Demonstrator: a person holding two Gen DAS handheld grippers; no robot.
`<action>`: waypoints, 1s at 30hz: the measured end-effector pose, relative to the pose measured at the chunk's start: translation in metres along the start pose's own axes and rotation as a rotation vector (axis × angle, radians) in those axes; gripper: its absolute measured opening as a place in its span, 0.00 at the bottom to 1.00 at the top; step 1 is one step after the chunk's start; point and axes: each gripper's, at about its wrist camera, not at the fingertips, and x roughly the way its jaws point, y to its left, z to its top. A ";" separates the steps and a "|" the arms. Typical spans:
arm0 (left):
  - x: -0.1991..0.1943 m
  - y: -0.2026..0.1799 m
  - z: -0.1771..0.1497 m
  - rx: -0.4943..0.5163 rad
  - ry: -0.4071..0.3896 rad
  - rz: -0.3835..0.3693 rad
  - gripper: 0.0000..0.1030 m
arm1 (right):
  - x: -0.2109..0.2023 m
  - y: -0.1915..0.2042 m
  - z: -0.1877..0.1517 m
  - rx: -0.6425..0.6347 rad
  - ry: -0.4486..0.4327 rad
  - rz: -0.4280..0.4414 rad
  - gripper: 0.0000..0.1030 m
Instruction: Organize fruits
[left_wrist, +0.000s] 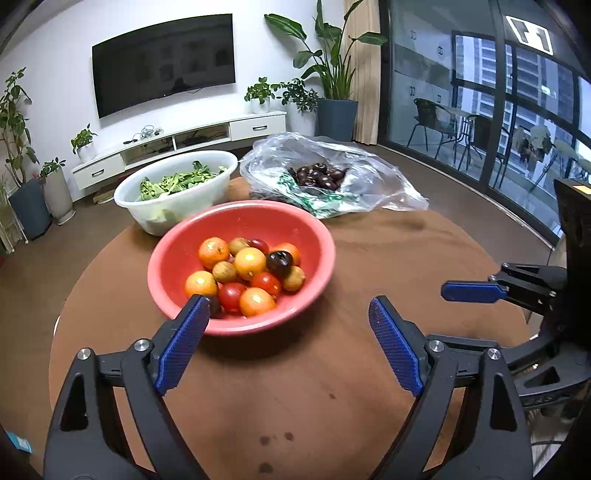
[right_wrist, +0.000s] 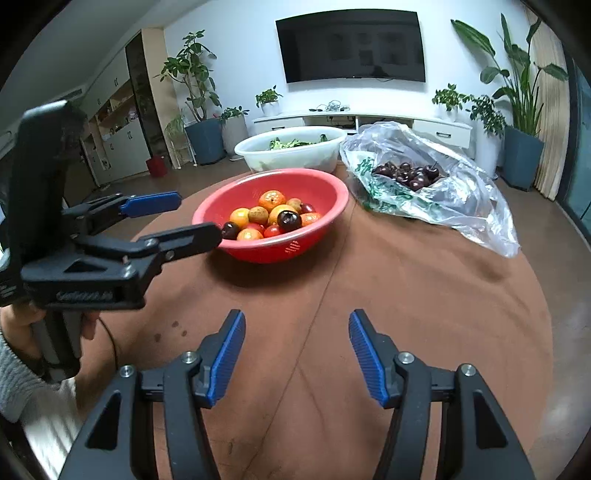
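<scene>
**Both tools apart over the counter, mixed fruit in the red bowl**

The round brown counter (left_wrist: 369, 258) carries everything. At its far side lies a clear plastic bag (left_wrist: 354, 177), open and crumpled, with a heap of dark cherries (left_wrist: 319, 175) inside it. To the left of the bag stands a white basin (left_wrist: 147, 206) that holds green leaves (left_wrist: 173, 181). In front of the basin, nearer to the cameras, is the red bowl (left_wrist: 177, 251); its rim is just beside the basin.

The bowl holds mixed fruit: several oranges (left_wrist: 250, 263), some red tomatoes (left_wrist: 232, 295), a few small brown longans (left_wrist: 224, 272) and one dark cherry (left_wrist: 279, 259) that lies on top of the pile. A second dark cherry sits at the near edge of the pile, partly hidden behind a tool finger in the left wrist view.

The left tool (left_wrist: 288, 308) hovers at the near side of the bowl. Its jaws are wide apart and nothing is between them; the left finger tip stands in front of the bowl's near rim, the right one over bare counter. The right tool (right_wrist: 297, 323) is over bare counter, to the right of the left one and well apart from the bowl. Its jaws are apart too, less wide, and hold nothing.

In the right wrist view a hand (right_wrist: 33, 321) in a grey sleeve (right_wrist: 14, 376) grips the handle of the left tool.
</scene>
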 end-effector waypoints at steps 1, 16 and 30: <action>-0.001 -0.002 -0.002 0.001 0.001 0.000 0.88 | 0.000 0.000 -0.001 -0.003 0.000 -0.006 0.61; -0.008 -0.006 -0.018 -0.003 0.004 0.008 0.88 | 0.008 0.001 -0.011 -0.025 0.022 -0.053 0.63; -0.010 -0.005 -0.019 -0.002 0.005 0.005 0.88 | 0.012 -0.004 -0.012 -0.009 0.026 -0.053 0.63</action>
